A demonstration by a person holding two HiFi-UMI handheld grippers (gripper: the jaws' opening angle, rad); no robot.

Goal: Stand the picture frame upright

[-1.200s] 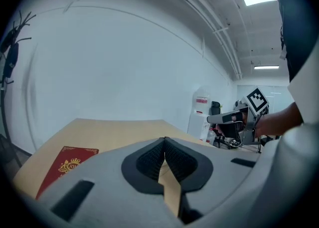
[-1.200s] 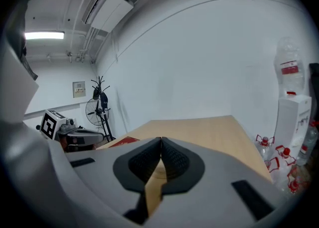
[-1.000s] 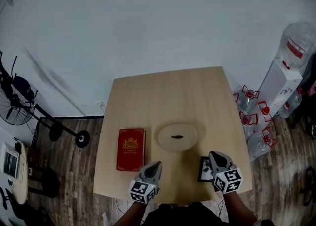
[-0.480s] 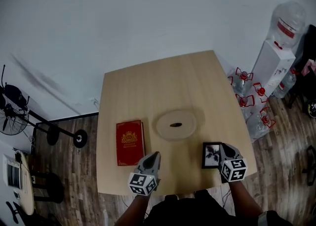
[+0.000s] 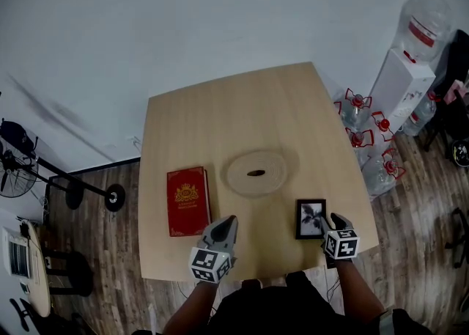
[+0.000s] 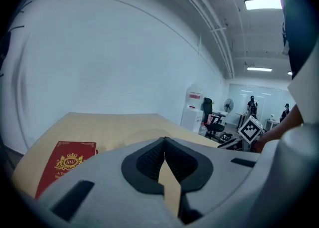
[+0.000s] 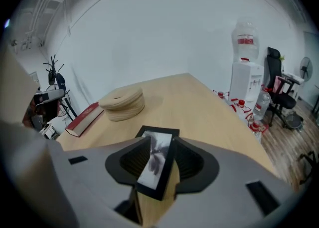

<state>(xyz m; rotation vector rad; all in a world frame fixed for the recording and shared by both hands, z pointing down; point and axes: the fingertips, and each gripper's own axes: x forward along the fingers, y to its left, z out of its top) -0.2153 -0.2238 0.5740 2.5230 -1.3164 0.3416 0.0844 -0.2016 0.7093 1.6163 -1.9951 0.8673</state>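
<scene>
The black picture frame (image 5: 311, 218) lies flat on the wooden table (image 5: 234, 113), near its front right corner. My right gripper (image 5: 331, 221) sits low at the frame's near right edge. In the right gripper view the frame (image 7: 152, 168) lies between the jaws of that gripper (image 7: 160, 141). The jaws have just been opening and stand wide, so the pads do not clamp the frame. My left gripper (image 5: 228, 222) hovers over the table's front edge right of the red book (image 5: 187, 200). Its pads (image 6: 164, 143) meet with nothing between them.
A round wooden disc (image 5: 256, 173) with a dark slot sits mid-table behind the frame. Water bottles (image 5: 359, 124) and a white dispenser (image 5: 399, 84) stand on the floor to the right. A fan stand (image 5: 73, 187) is at the left. The table's front edge runs just under both grippers.
My right gripper has sunk from above the frame to its near right edge, and its jaws went from shut to wide open around the frame. The left gripper stayed put.
</scene>
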